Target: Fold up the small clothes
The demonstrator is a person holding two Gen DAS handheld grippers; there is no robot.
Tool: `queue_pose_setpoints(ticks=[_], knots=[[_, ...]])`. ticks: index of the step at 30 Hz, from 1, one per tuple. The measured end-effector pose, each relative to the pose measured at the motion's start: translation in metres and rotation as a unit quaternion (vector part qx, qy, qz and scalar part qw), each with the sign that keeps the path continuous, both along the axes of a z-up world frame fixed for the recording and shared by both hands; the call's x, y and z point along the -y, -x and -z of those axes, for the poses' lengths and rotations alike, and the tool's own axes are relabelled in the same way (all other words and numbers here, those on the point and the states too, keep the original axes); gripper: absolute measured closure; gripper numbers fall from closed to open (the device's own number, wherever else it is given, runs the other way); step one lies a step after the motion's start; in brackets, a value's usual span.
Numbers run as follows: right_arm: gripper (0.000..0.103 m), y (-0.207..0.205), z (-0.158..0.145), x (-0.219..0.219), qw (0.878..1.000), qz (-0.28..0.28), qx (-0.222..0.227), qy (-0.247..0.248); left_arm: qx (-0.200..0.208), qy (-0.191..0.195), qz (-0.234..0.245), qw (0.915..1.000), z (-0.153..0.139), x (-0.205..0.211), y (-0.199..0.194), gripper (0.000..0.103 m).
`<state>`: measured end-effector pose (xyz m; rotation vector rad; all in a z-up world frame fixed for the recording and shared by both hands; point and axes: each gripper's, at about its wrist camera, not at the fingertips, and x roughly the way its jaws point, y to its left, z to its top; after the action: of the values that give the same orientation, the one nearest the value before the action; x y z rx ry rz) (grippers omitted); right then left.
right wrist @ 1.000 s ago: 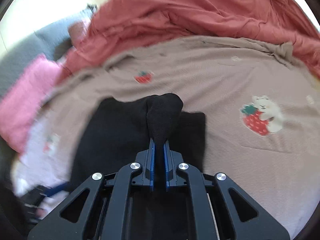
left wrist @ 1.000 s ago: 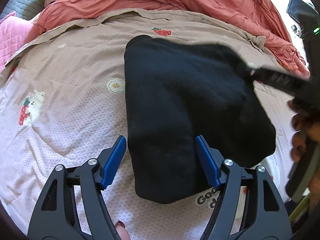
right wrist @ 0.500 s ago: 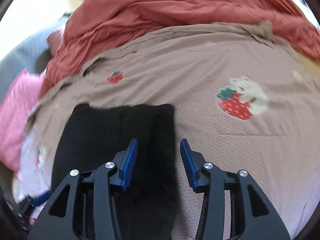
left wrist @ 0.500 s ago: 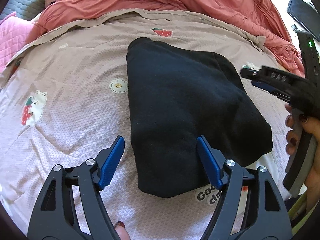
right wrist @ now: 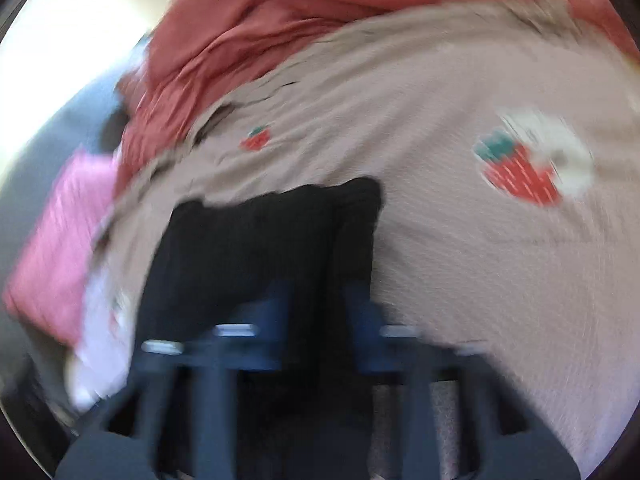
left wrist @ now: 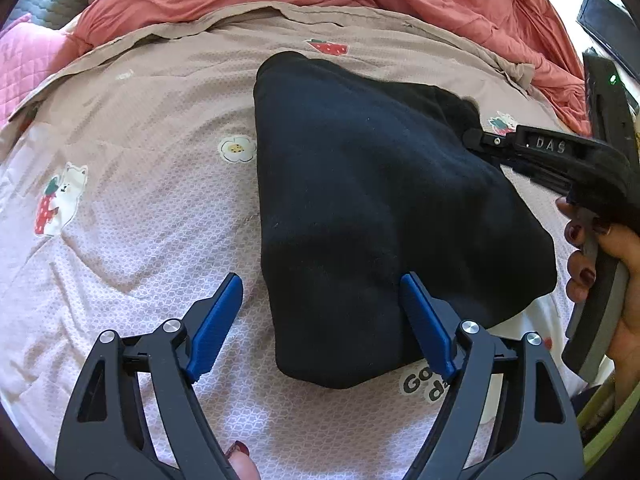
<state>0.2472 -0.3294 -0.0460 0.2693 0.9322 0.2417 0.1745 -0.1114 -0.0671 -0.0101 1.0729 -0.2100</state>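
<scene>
From the left wrist, the black garment (left wrist: 360,208) lay folded on the bed's pink printed quilt (left wrist: 140,200), a thick, soft, matte knit. The left hand-held gripper (left wrist: 322,322) hung wide over its near edge, jaws opening, pads clear of the cloth. The right hand-held gripper (left wrist: 472,136) reached to the far right corner. From the right wrist, blurred, the right hand-held gripper (right wrist: 320,300) was closing with a fold of black cloth (right wrist: 260,240) between its jaws. Light and limp, it likely handles best pinched at corners or folded edges.

Black garment (left wrist: 360,200): soft matt fleecy cloth, I see. Bedsheet (left wrist: 140,200) beneath it: matt waffle-textured printed cotton-like cloth.
</scene>
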Motion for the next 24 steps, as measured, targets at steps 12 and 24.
queue_pose_setpoints(ticks=[12, 24], knots=[[0.087, -0.005, 0.017, 0.005, 0.999, 0.013, -0.003, 0.035, -0.002, -0.001, -0.003, 1.0000, 0.002, 0.004, 0.003, 0.029], [0.054, 0.045, -0.050, 0.025, 0.998, -0.045, 0.030, -0.027, 0.016, 0.013, -0.010, 0.9997, -0.018, -0.007, 0.015, 0.028]])
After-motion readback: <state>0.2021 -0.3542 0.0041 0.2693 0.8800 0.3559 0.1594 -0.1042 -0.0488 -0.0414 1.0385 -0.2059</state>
